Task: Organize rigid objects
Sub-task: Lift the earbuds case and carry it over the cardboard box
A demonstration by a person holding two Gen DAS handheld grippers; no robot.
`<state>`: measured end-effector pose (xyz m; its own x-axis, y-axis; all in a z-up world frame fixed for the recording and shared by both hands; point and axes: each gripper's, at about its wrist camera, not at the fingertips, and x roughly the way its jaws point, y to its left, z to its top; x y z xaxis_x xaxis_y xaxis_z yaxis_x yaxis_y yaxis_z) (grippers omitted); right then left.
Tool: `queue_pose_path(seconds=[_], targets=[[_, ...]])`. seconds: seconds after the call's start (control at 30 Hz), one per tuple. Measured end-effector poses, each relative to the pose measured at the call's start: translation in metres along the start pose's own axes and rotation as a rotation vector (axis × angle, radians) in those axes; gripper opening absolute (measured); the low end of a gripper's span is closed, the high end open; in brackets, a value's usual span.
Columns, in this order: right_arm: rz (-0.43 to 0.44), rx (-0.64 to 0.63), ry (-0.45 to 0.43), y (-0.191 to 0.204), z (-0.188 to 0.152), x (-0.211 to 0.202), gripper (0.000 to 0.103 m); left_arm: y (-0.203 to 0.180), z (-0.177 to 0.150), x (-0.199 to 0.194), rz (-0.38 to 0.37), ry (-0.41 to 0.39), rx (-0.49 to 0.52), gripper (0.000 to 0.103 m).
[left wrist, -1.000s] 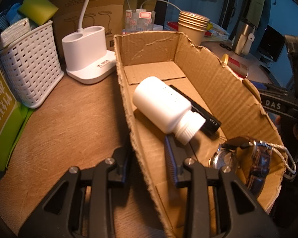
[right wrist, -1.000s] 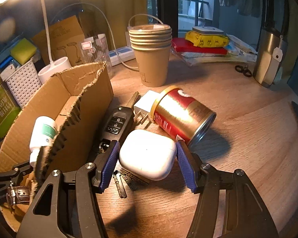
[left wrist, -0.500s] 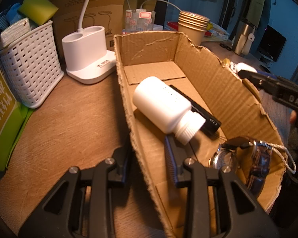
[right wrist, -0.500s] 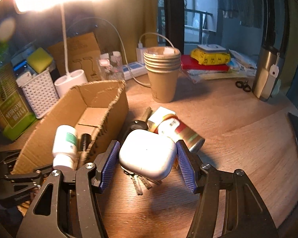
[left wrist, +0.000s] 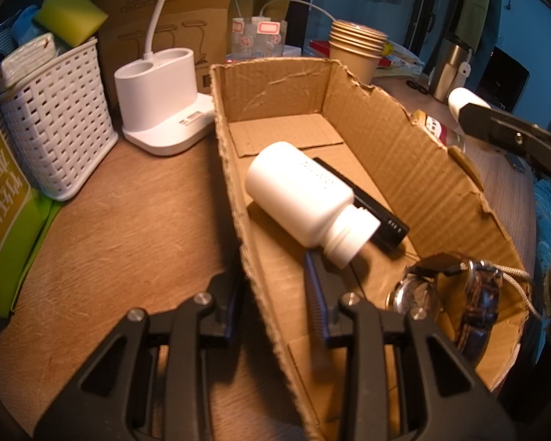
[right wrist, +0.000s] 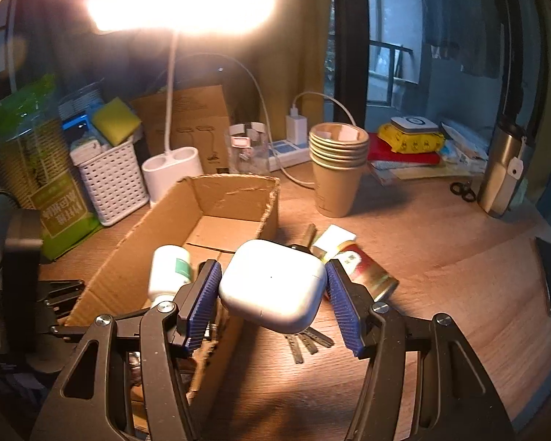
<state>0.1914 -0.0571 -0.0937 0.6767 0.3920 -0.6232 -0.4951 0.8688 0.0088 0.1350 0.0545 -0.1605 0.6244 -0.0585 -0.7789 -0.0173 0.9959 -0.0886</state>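
Left wrist view: our left gripper (left wrist: 275,286) straddles the near-left wall of the cardboard box (left wrist: 396,136), one finger outside, one inside, clenched on the wall and unmoved over the past second, so we judge it is bracing the box. Inside we count one white pill bottle (left wrist: 305,198) lying on its side, one black remote-like stick (left wrist: 367,202) under its neck, and one wristwatch (left wrist: 444,294) in the near-right corner. At the right edge the white earbud case (left wrist: 464,101) now shows above the box wall, carried in the other tool; a second ago no case was visible there. Right wrist view: our right gripper (right wrist: 273,294) grips the earbud case (right wrist: 273,286) between its blue pads, the case clear of the table and hanging beside the box's (right wrist: 235,198) right wall. A second ago the case lay among the clutter on the wood, so the lift is done and the carry over the wall remains (the release looks close, we judge). Left on the table (right wrist: 440,257) we count one red tin can (right wrist: 363,275) on its side, one white charger block (right wrist: 334,237), one bunch of keys (right wrist: 308,341) and one stack of paper cups (right wrist: 336,169) (five rims, as near as we can tell).
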Motion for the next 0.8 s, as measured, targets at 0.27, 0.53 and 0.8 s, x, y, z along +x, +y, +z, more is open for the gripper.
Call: queue_pose_path(seconds=[0.27,0.53,0.8], targets=[[0.040,-0.047,-0.025,0.024,0.003,-0.008,0.062,0.000,0.000,0.000,0.000,0.000,0.000,0.033],[0.079,-0.093,-0.023,0.046,0.002,-0.007,0.061,0.000,0.000,0.000,0.000,0.000,0.000,0.033],[0.113,-0.132,0.005,0.065,-0.004,0.002,0.061,0.000,0.000,0.000,0.000,0.000,0.000,0.033]])
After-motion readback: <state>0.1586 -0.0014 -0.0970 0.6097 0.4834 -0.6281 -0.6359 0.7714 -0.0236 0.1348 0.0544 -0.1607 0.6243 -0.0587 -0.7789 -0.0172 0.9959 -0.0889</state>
